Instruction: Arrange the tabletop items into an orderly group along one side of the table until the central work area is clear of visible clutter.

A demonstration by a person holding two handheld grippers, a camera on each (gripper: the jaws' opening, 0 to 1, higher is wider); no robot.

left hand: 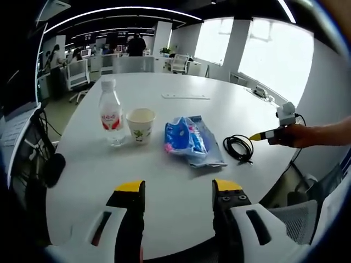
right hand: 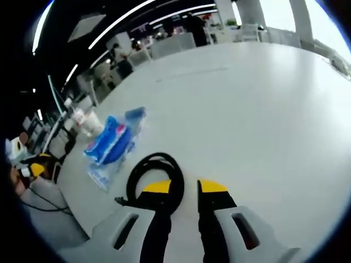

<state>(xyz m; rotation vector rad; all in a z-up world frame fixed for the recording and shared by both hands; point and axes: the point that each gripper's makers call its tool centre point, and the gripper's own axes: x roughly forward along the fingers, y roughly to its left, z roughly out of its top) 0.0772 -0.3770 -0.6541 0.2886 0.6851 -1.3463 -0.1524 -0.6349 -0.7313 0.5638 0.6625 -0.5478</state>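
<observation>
On the white round table (left hand: 181, 109) a clear water bottle (left hand: 110, 118) with a red label stands beside a paper cup (left hand: 140, 125). To their right lie a crumpled blue packet (left hand: 189, 139) and a coiled black cable (left hand: 239, 147). My left gripper (left hand: 178, 189) hovers open over the near edge, nothing between its jaws. A hand holds my right gripper (left hand: 262, 135) just right of the cable. In the right gripper view, that gripper (right hand: 185, 189) has its jaws almost together with nothing between them, and the cable (right hand: 153, 170) sits at its left jaw, the packet (right hand: 109, 143) beyond.
A thin white strip (left hand: 185, 96) lies at the table's far side. Office chairs (left hand: 77, 76) and desks stand behind, with people far off. A black chair (left hand: 33, 159) sits close on the left. A wide bare tabletop (right hand: 247, 104) stretches right of the cable.
</observation>
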